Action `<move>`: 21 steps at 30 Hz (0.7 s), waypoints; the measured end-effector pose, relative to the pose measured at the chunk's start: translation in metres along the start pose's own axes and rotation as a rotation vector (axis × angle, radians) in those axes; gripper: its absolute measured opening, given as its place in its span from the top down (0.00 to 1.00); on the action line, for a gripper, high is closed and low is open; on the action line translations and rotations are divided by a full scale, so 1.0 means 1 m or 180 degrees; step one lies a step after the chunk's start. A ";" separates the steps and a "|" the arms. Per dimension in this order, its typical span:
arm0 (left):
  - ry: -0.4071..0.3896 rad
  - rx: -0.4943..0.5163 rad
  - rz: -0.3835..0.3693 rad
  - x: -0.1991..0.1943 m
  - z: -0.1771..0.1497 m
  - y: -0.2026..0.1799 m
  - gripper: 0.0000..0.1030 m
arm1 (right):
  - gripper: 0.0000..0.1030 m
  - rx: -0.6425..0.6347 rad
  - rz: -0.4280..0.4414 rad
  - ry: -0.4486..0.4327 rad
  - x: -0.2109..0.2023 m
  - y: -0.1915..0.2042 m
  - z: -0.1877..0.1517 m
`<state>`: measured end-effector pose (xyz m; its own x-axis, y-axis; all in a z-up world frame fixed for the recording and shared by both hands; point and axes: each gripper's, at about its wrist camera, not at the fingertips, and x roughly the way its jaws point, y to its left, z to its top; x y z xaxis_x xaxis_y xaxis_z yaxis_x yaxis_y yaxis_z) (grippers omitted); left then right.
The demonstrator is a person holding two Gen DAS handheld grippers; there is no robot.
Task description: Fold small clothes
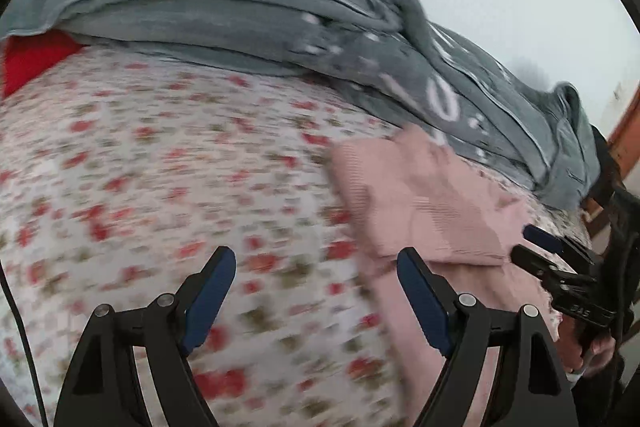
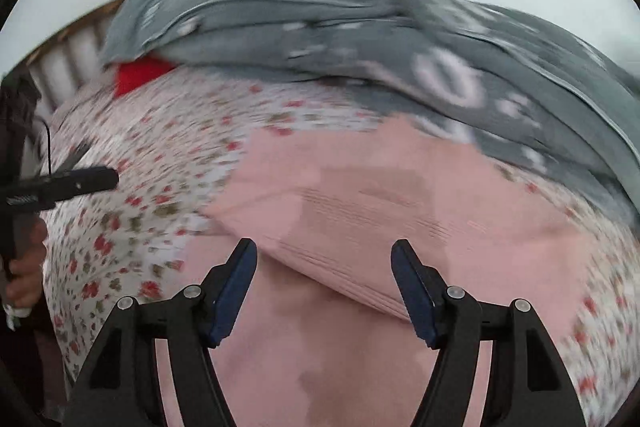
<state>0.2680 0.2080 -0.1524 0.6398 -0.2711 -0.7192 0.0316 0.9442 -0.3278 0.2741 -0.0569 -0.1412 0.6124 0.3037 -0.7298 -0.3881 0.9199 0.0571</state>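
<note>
the left gripper (image 1: 316,267) is held wide open, and nothing is held between its blue pads (image 1: 214,297). under it and ahead of it the flowered bed sheet (image 1: 160,167) is seen. the pink cloth (image 1: 420,199) is laid on the sheet, just to the right of this gripper and a bit ahead of it, and its near edge is seen behind the right pad. the right gripper (image 2: 324,263) is held wide open too, with nothing in it. the pink cloth (image 2: 360,195) is spread right under it and ahead of it, with a fold across the middle. far ahead of both grippers a grey blanket (image 1: 240,11) is piled up, and a red thing (image 1: 28,63) is tucked under its left end. both views are blurred.
</note>
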 end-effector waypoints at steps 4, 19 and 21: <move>0.0223 0.0075 -0.0178 0.045 0.018 -0.030 0.26 | 0.34 0.0477 -0.0259 -0.0058 -0.034 -0.064 -0.020; 0.0013 0.0235 -0.0327 0.077 0.049 -0.057 0.87 | 0.34 0.1162 -0.0686 -0.0188 -0.053 -0.180 -0.067; -0.0093 0.0334 -0.0247 0.077 0.057 -0.064 0.87 | 0.34 0.1149 -0.0696 -0.0214 -0.049 -0.185 -0.066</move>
<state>0.3592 0.1376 -0.1519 0.6543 -0.3399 -0.6756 0.1611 0.9354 -0.3146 0.2703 -0.2584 -0.1607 0.7017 0.0964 -0.7059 0.0145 0.9887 0.1494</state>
